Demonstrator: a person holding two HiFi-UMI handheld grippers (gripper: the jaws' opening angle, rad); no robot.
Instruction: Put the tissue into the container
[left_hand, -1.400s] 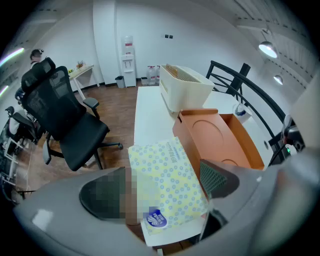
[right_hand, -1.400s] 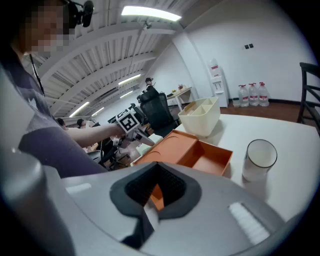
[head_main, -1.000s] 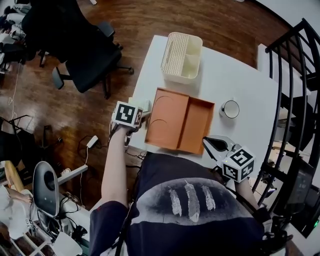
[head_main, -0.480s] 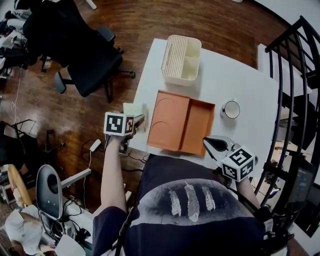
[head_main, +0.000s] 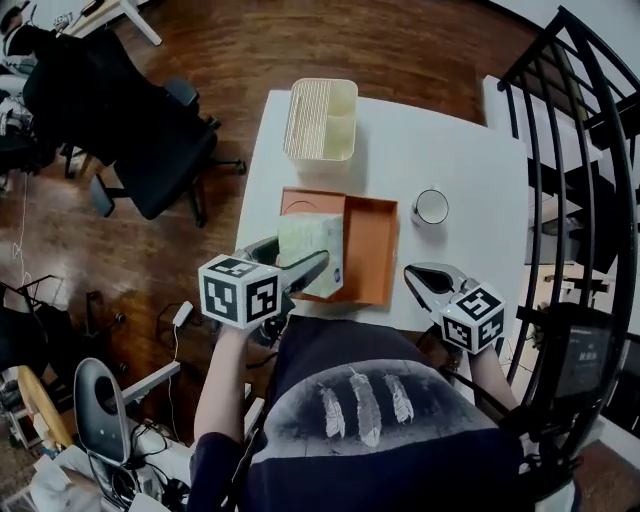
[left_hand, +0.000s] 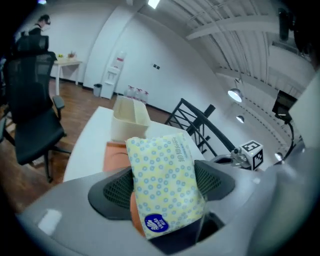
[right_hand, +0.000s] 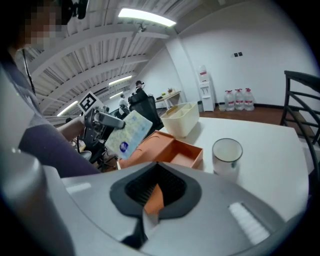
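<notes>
Hard to see the whole orange tray (head_main: 372, 250) from the head view. The tissue pack (head_main: 312, 250) covers most of its left half, and the left gripper (head_main: 290, 258) with its marker cube blocks the near-left corner. The person's torso cuts off the near edge of the white table (head_main: 450, 150) too. Can't tell what's in the cup (head_main: 432, 206), if anything.

Writing-wise, the pack is pale yellow with little blue rings. It has a round blue logo in one corner and a line of print along one edge, but both are too small to read in any view.

The left gripper's jaws are clamped on the pack from both sides, roughly mid-width apart. From the right gripper view the pack hangs tilted in the air over the near-left part of the tray and isn't touching it.

The right gripper (head_main: 425, 280) sits at about 5 o'clock from the tray. Its jaws are pulled nearly together with nothing gripped.

Cream bin (head_main: 320, 120) at 12 o'clock from the tray, cup at roughly 2 o'clock — both apart from it.
</notes>
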